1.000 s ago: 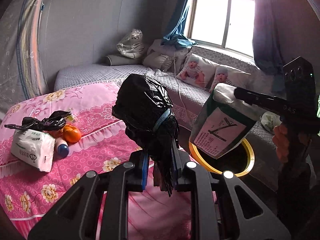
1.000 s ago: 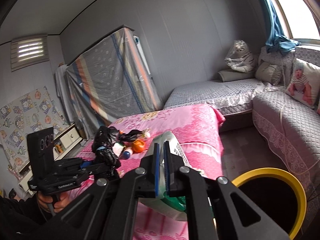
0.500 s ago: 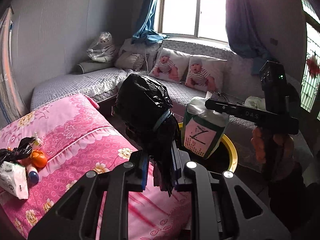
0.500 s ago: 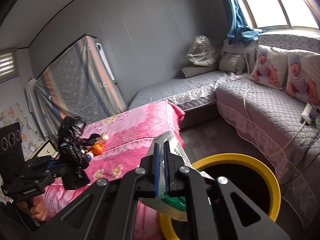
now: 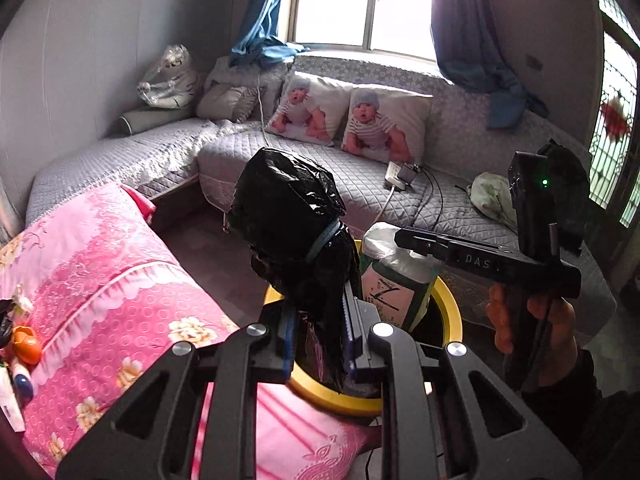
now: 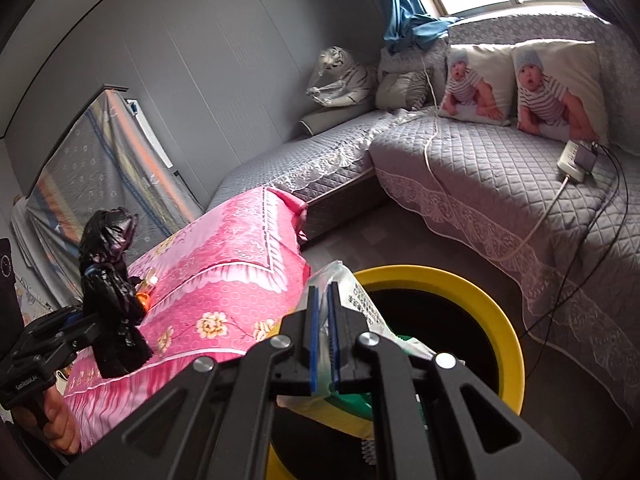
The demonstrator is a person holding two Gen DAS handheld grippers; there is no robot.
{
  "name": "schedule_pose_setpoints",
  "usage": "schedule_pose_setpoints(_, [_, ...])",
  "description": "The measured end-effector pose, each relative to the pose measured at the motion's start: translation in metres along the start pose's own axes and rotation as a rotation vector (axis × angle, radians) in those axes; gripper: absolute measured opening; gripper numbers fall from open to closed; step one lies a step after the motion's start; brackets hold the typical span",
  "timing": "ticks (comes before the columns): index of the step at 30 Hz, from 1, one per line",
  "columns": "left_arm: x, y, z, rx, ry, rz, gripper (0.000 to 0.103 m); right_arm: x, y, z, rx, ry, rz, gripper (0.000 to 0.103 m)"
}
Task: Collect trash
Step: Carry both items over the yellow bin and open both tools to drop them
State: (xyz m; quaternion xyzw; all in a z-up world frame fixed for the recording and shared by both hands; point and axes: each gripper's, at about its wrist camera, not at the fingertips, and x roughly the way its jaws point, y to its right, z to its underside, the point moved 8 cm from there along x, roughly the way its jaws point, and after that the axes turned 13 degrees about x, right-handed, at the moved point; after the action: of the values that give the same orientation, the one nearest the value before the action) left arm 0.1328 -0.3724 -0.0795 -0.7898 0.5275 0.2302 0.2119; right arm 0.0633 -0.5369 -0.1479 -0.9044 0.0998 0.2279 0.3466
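My left gripper (image 5: 320,336) is shut on the neck of a crumpled black plastic bag (image 5: 288,232), which stands up above its fingers. Behind the bag is a round bin with a yellow rim (image 5: 452,312). My right gripper (image 6: 323,336) is shut on the top edge of a white and green printed package (image 6: 360,304). The package (image 5: 394,280) hangs over the bin's dark mouth, close to the rim (image 6: 500,320). The right wrist view shows the black bag (image 6: 108,280) and left gripper (image 6: 86,320) at the left, above the pink bed.
A pink flowered bed (image 5: 100,288) lies left of the bin, with an orange (image 5: 26,344), a small bottle (image 5: 22,378) and other bits at its left edge. A grey quilted sofa (image 6: 500,184) curves behind, carrying a power strip (image 6: 576,160) and trailing cables.
Both views have swung from the bed towards the sofa and bin. The black bag and the package have travelled to the bin, and the package now hangs lower over its mouth.
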Motion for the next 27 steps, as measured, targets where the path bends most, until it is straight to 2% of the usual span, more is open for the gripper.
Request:
schedule_pose_setpoints(8, [0.053, 0.010, -0.002, -0.024, -0.049, 0.066, 0.017, 0.004, 0.025, -0.001, 0.057, 0.001, 0.016, 0.005])
schedule_pose_setpoints(15, [0.082, 0.016, 0.001, -0.050, -0.072, 0.098, 0.020, 0.003, 0.038, -0.005, 0.076, 0.029, 0.062, 0.007])
schedule_pose_setpoints(17, [0.084, 0.013, 0.004, -0.072, -0.076, 0.090, 0.036, 0.000, 0.044, -0.008, 0.107, 0.048, 0.072, 0.010])
schedule_pose_setpoints(18, [0.084, 0.010, 0.005, -0.092, -0.075, 0.086, 0.053, -0.003, 0.047, -0.010, 0.120, 0.056, 0.072, 0.010])
schedule_pose_setpoints(19, [0.083, 0.006, 0.007, -0.109, -0.070, 0.074, 0.065, -0.006, 0.049, -0.012, 0.131, 0.069, 0.076, 0.010])
schedule_pose_setpoints(20, [0.082, 0.003, 0.008, -0.121, -0.064, 0.069, 0.067, -0.010, 0.052, -0.014, 0.138, 0.086, 0.091, 0.012])
schedule_pose_setpoints(22, [0.081, -0.001, 0.011, -0.138, -0.064, 0.065, 0.069, -0.018, 0.057, -0.018, 0.146, 0.115, 0.113, 0.027])
schedule_pose_setpoints(23, [0.080, -0.004, 0.013, -0.148, -0.062, 0.064, 0.073, -0.021, 0.060, -0.020, 0.159, 0.125, 0.111, 0.040])
schedule_pose_setpoints(24, [0.077, -0.007, 0.014, -0.161, -0.053, 0.061, 0.079, -0.023, 0.061, -0.021, 0.170, 0.129, 0.102, 0.045])
schedule_pose_setpoints(27, [0.068, -0.014, 0.015, -0.174, -0.027, 0.031, 0.084, -0.030, 0.063, -0.022, 0.187, 0.147, 0.101, 0.045])
